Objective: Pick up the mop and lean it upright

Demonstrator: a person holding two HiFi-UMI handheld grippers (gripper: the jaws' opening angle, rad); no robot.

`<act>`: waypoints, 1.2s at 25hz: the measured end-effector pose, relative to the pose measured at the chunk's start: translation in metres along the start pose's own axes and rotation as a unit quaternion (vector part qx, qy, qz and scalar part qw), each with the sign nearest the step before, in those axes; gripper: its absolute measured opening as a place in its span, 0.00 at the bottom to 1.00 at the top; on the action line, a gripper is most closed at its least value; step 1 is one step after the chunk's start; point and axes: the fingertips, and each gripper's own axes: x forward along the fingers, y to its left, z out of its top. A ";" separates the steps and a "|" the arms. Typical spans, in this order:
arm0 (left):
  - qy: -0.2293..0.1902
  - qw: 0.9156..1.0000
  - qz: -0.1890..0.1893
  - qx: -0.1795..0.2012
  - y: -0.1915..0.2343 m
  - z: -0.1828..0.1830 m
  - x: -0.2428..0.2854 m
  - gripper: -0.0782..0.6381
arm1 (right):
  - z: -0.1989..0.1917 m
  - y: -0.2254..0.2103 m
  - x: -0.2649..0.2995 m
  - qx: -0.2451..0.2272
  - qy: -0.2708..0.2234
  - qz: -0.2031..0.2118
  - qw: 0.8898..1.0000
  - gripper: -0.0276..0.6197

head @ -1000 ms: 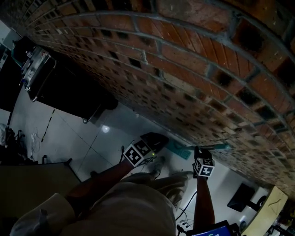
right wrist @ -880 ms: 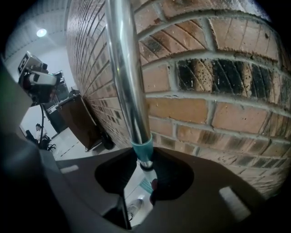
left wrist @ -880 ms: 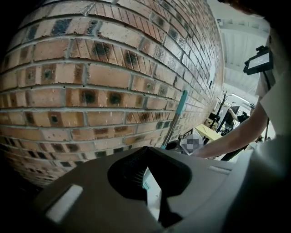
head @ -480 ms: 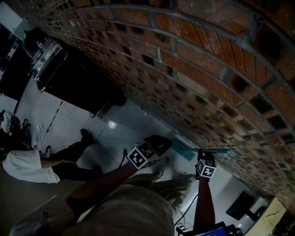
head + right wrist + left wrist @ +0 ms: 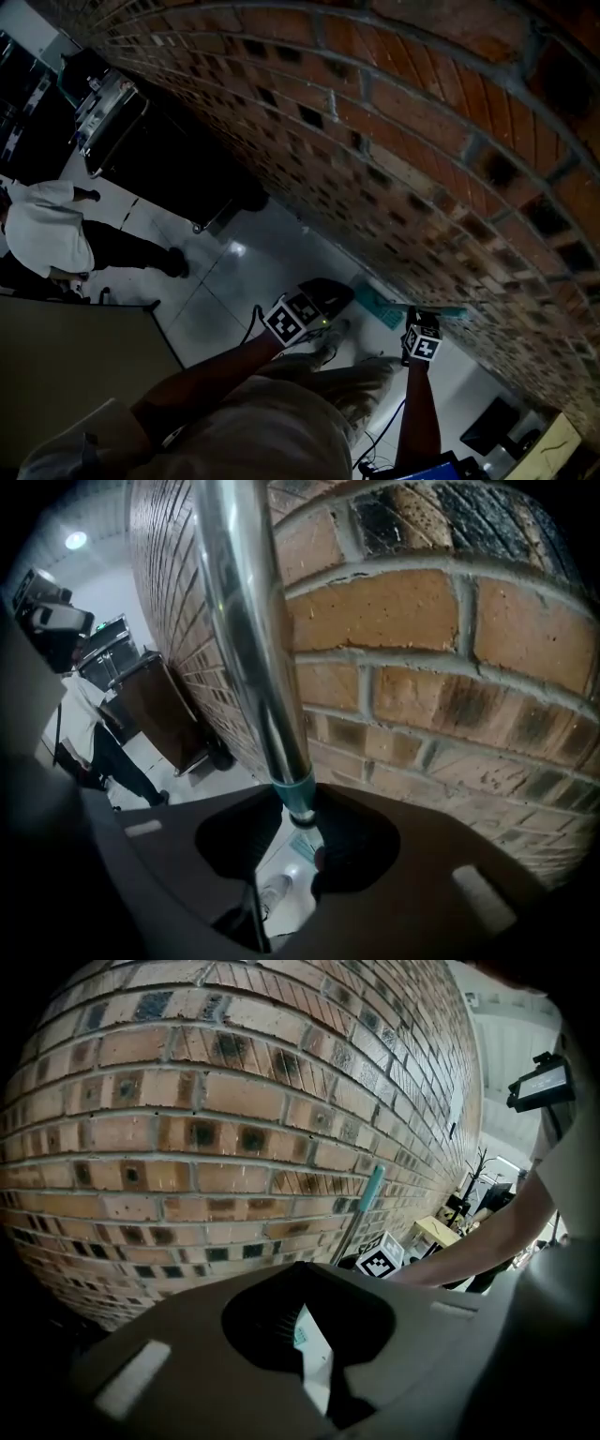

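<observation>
The mop stands against the brick wall [image 5: 394,141]. Its teal head [image 5: 375,305] rests on the floor at the wall's foot. The metal handle [image 5: 248,621] runs up past the bricks to a teal end [image 5: 373,1190]. My right gripper [image 5: 419,321] is shut on the handle just below a teal collar [image 5: 298,794], and the pole passes between its jaws [image 5: 302,832]. My left gripper [image 5: 328,292] hovers near the mop head, shut and holding nothing [image 5: 302,1309]. The right gripper's marker cube [image 5: 378,1262] shows in the left gripper view.
A person in a white shirt [image 5: 47,234] walks on the pale tiled floor [image 5: 216,281] at the left. A black wheeled cabinet [image 5: 178,169] stands along the wall behind. A dark panel [image 5: 75,366] fills the lower left. A lit screen [image 5: 427,466] sits at the bottom edge.
The person in the white shirt has come into view and walked toward the upper left. My right gripper has sunk a little along the handle. The left gripper has hardly moved.
</observation>
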 end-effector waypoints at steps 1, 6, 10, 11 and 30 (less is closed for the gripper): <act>0.000 1.000 0.000 0.000 -0.001 0.000 0.000 0.14 | -0.003 -0.001 0.002 0.000 0.004 0.000 1.000 0.22; 0.002 1.000 0.004 0.009 -0.002 0.001 0.002 0.14 | -0.010 -0.008 0.010 0.000 0.015 -0.004 1.000 0.22; 0.008 1.000 -0.003 0.011 -0.004 0.001 0.006 0.14 | -0.016 -0.010 0.016 -0.009 0.032 0.000 0.999 0.22; 0.008 1.000 -0.005 0.011 -0.004 0.002 0.008 0.14 | -0.019 -0.010 0.018 -0.012 0.038 0.000 0.999 0.22; 0.013 1.000 -0.006 0.014 -0.002 0.005 0.016 0.14 | -0.007 -0.034 0.038 -0.003 0.080 -0.012 0.997 0.23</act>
